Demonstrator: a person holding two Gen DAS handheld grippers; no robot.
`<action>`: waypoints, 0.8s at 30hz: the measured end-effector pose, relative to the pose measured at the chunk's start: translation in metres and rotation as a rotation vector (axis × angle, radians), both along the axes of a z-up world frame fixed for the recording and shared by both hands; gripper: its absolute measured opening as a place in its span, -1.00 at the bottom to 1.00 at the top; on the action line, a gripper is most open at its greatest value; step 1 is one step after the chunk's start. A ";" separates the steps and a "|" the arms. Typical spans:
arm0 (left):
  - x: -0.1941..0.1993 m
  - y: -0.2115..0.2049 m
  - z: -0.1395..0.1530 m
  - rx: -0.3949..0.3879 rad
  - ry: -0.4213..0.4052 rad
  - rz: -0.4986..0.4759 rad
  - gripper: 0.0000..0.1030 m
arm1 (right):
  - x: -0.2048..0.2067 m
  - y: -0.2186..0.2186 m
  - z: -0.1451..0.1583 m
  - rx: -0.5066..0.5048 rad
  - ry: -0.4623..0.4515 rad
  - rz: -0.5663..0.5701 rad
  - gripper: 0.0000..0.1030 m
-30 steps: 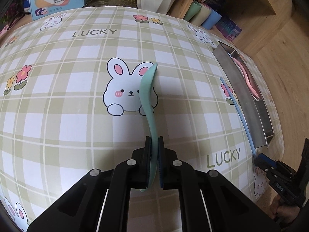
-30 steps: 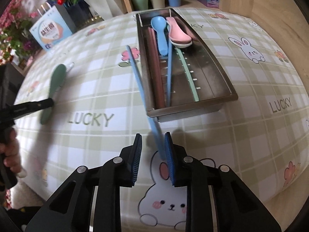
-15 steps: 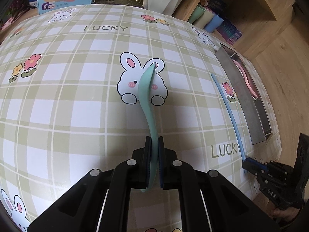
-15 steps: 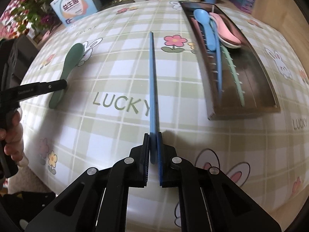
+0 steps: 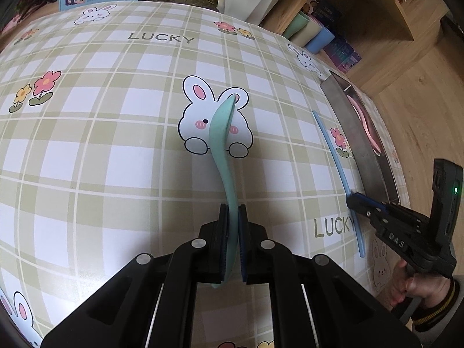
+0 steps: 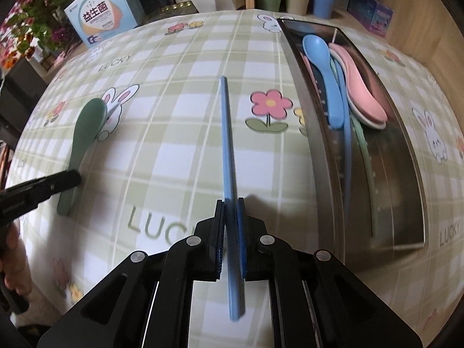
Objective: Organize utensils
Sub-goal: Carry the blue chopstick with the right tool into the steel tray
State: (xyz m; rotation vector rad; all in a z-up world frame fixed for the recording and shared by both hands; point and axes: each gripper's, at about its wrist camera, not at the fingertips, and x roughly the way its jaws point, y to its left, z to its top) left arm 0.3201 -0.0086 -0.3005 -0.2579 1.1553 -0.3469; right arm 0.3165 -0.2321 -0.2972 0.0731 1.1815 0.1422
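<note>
Left hand-held gripper is clamping the green spoon, right hand-held gripper is clamping the blue chopstick; both utensils are sitting left of the tray, over the surface.

Two fisheye views, each from a camera mounted just behind a handheld gripper, looking forward and steeply down along its black jaws, close above a surface covered in a green-and-white checked cloth with rabbits. The left view faces the far shelf, the long steel tray at its right edge. The right view sees that tray from nearer. Both share the cloth's middle, and each shows the other gripper at its edge.
</note>
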 end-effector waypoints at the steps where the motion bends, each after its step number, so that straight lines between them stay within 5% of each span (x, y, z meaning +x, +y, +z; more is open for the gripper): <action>1: 0.000 0.000 0.000 0.001 -0.001 -0.001 -0.84 | 0.002 0.000 0.000 0.001 -0.006 -0.003 -0.83; 24: -0.003 0.001 0.000 0.000 -0.015 0.001 -0.84 | -0.012 0.000 -0.003 0.044 -0.080 -0.070 -0.84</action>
